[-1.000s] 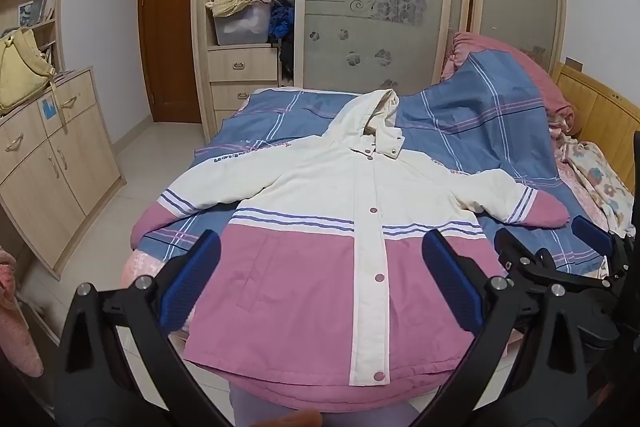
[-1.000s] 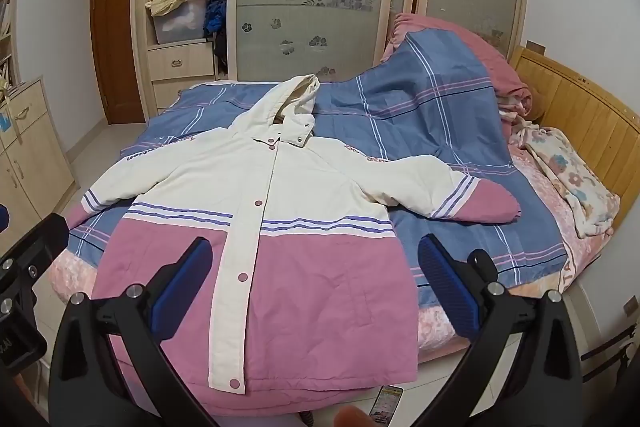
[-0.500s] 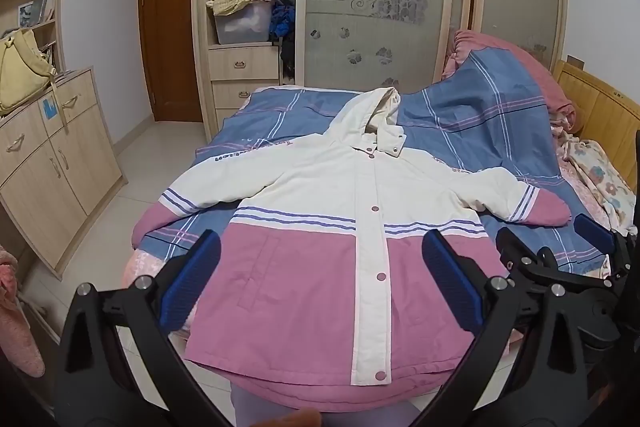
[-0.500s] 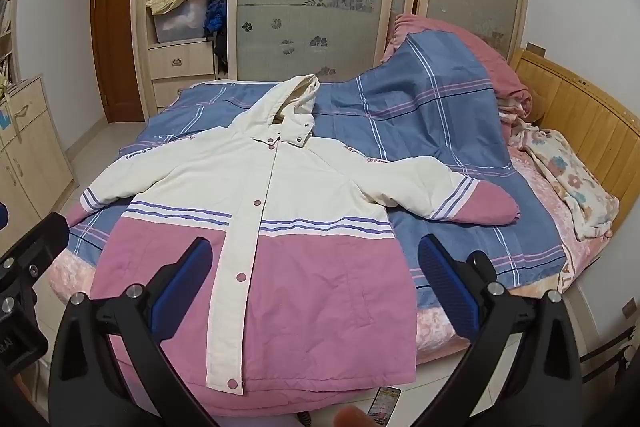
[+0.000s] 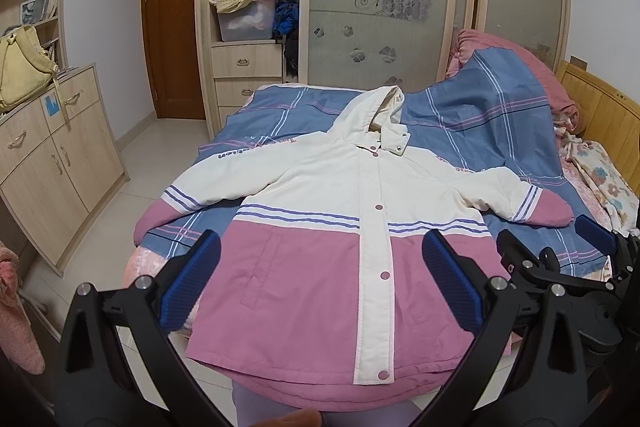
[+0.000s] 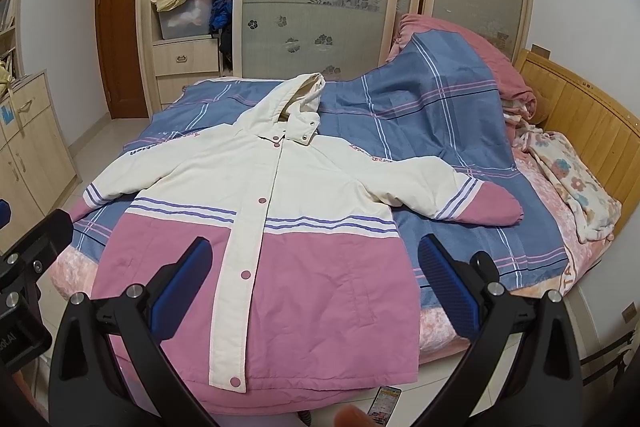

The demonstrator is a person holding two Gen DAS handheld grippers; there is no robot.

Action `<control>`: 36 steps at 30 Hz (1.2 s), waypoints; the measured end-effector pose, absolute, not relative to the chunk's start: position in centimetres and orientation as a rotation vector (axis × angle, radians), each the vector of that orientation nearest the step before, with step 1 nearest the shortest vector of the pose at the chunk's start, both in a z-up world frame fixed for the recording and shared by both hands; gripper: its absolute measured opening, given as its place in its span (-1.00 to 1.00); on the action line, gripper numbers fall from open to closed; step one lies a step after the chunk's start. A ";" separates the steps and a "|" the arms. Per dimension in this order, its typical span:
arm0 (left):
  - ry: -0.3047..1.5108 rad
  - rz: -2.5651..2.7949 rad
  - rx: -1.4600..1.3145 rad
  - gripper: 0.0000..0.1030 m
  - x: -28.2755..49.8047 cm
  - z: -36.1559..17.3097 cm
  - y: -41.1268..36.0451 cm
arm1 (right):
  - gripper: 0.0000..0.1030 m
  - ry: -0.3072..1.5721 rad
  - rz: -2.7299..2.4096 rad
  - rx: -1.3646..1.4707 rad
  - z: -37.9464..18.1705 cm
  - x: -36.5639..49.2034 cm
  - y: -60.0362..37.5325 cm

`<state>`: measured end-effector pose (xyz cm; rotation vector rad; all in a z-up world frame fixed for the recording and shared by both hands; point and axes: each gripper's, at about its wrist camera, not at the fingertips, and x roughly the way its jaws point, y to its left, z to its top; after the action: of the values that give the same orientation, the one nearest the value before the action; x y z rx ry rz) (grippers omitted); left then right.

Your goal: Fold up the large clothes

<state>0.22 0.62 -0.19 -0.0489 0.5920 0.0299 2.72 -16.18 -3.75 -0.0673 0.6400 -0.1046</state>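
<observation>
A cream and pink hooded jacket [image 5: 344, 227] lies flat, front up and snapped shut, on the bed, sleeves spread to both sides. It also shows in the right wrist view [image 6: 280, 219]. My left gripper [image 5: 320, 283] is open and empty, held above the jacket's pink hem. My right gripper [image 6: 316, 283] is open and empty, also above the hem, slightly further right. The right gripper's blue pads show at the right edge of the left wrist view [image 5: 596, 233].
The bed [image 5: 472, 131] has a blue plaid quilt bunched at the back right, and a wooden headboard [image 6: 592, 123] on the right. A floral blanket [image 6: 576, 187] lies by it. A wardrobe [image 5: 360, 7] stands behind, a cabinet [image 5: 52, 155] at the left.
Both grippers have drifted very slightly; the jacket has not moved and both grippers stay open.
</observation>
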 end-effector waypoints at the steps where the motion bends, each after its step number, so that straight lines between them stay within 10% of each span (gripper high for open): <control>1: 0.592 0.030 -0.049 0.96 0.2 -0.2 0.6 | 0.97 0.640 -0.104 -0.067 -3.7 2.7 -16.2; 36: 0.598 0.034 -0.042 0.96 0.0 -1.4 1.0 | 0.97 0.658 -0.102 -0.068 -4.6 2.6 -16.2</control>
<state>0.02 0.96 -1.42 -0.0423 0.5984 0.0338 2.65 -16.17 -4.64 -0.0685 0.6576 -0.1020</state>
